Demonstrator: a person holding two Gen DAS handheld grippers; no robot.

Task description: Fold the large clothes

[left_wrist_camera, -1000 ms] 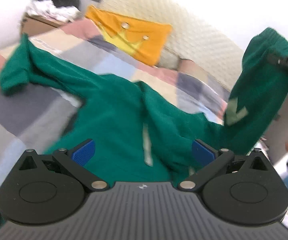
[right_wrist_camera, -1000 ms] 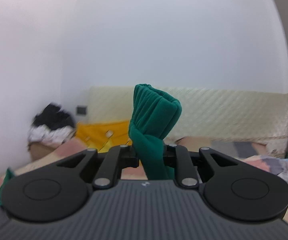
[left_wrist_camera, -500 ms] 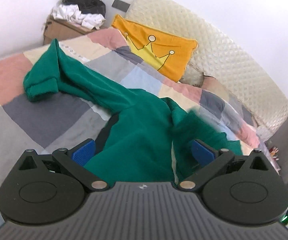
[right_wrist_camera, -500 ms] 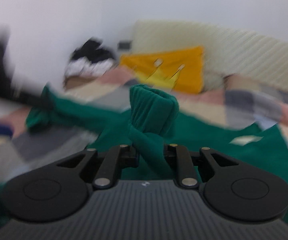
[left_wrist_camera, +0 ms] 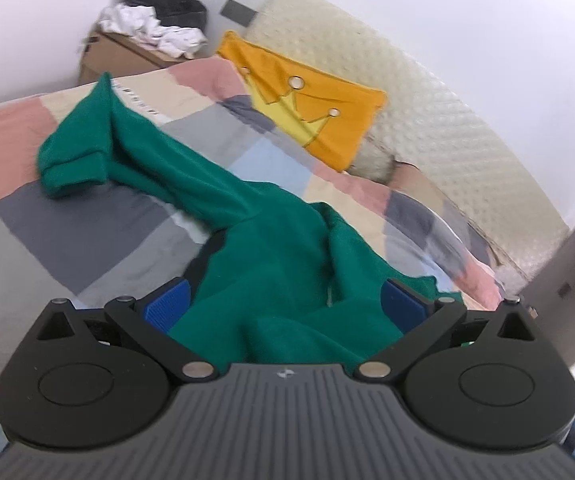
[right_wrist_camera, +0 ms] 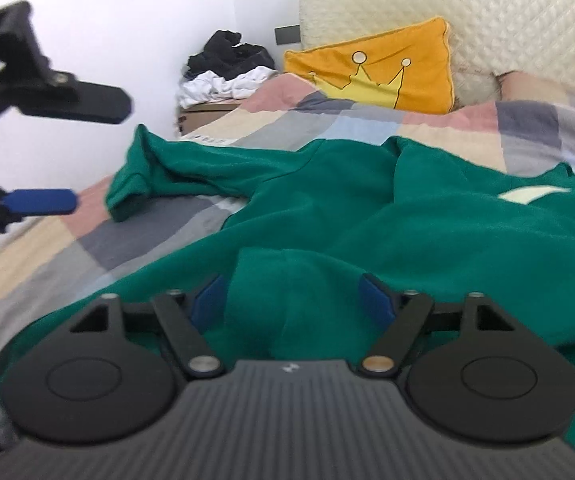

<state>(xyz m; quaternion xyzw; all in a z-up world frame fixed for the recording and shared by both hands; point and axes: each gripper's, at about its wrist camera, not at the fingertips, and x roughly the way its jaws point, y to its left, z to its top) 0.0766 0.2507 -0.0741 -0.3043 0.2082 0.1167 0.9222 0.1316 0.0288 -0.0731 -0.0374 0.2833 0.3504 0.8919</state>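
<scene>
Here a sleeve (right_wrist_camera: 287,280) is released on the sweater (right_wrist_camera: 367,208).
Right tongs (right_wrist_camera: 289,300) are opening, left tongs (left_wrist_camera: 283,304) spread empty — the fold could be dragged undone.

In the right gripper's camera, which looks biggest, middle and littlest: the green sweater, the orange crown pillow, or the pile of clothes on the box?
1. green sweater
2. orange crown pillow
3. pile of clothes

The sweater is also nearest.

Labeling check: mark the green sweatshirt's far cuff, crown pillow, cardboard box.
far cuff (left_wrist_camera: 73,170), left wrist view, folded sleeve end.
crown pillow (right_wrist_camera: 371,66), right wrist view, orange face above the crown.
cardboard box (left_wrist_camera: 115,58), left wrist view, brown side.
</scene>
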